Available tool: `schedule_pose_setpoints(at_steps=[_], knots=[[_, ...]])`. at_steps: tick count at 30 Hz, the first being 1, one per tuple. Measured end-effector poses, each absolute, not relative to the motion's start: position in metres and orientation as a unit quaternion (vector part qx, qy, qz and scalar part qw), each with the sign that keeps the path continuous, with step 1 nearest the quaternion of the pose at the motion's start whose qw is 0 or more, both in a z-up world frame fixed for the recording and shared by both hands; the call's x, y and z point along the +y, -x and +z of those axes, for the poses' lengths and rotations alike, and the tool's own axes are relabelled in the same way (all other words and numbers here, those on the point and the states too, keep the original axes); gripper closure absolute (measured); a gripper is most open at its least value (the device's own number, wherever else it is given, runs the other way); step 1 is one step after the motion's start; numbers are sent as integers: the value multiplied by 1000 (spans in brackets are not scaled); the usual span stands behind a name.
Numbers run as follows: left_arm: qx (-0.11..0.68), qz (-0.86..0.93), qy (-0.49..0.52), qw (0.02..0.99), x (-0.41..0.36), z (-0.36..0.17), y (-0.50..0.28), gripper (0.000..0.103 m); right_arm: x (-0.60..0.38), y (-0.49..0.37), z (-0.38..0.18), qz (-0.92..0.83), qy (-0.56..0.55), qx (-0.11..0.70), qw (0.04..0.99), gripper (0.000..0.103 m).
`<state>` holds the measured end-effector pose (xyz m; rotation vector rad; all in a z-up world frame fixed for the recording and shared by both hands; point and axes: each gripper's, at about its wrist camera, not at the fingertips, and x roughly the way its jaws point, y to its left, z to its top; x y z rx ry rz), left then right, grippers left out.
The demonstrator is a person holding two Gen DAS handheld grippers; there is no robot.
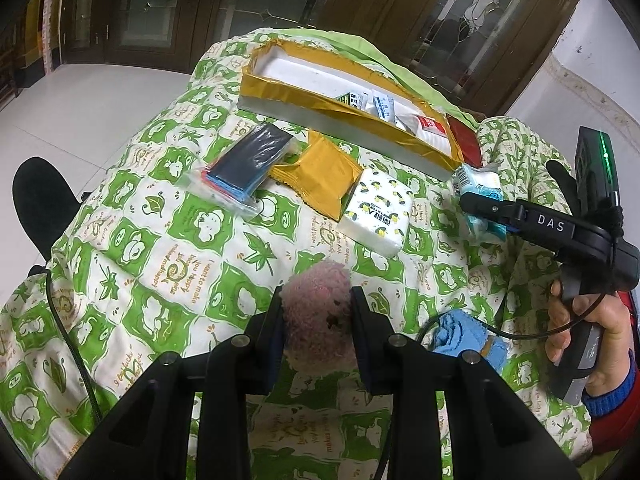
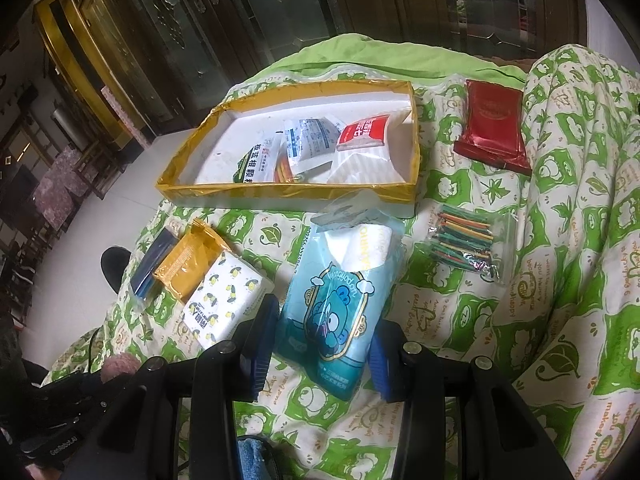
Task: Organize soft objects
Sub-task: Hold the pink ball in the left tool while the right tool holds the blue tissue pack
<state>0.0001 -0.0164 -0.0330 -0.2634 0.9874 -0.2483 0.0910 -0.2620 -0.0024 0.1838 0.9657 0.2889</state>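
Note:
My left gripper (image 1: 317, 300) is shut on a pink fluffy plush toy (image 1: 318, 292), held just above the green-and-white quilt (image 1: 160, 240). My right gripper (image 2: 324, 336) is shut on a light-blue tissue pack with a cartoon print (image 2: 340, 300), also seen in the left wrist view (image 1: 478, 196). A yellow-taped shallow box (image 2: 288, 192) at the back holds several sachets. A white tissue pack with a lemon print (image 1: 378, 212) lies beside a yellow packet (image 1: 320, 172).
A bag of dark blue and red cards (image 1: 244, 164) lies at the left. A red packet (image 2: 494, 128) and a bag of coloured sticks (image 2: 466, 244) lie at the right. A blue cloth (image 1: 464, 336) lies near my left gripper. Dark wooden cabinets stand behind.

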Motion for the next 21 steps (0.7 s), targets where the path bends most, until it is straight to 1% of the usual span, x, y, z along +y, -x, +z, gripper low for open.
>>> schedule_pose_setpoints(at_steps=[21], knots=[[469, -119, 128, 865, -16, -33, 1, 74, -263, -90, 2, 140, -91, 455, 875, 59]])
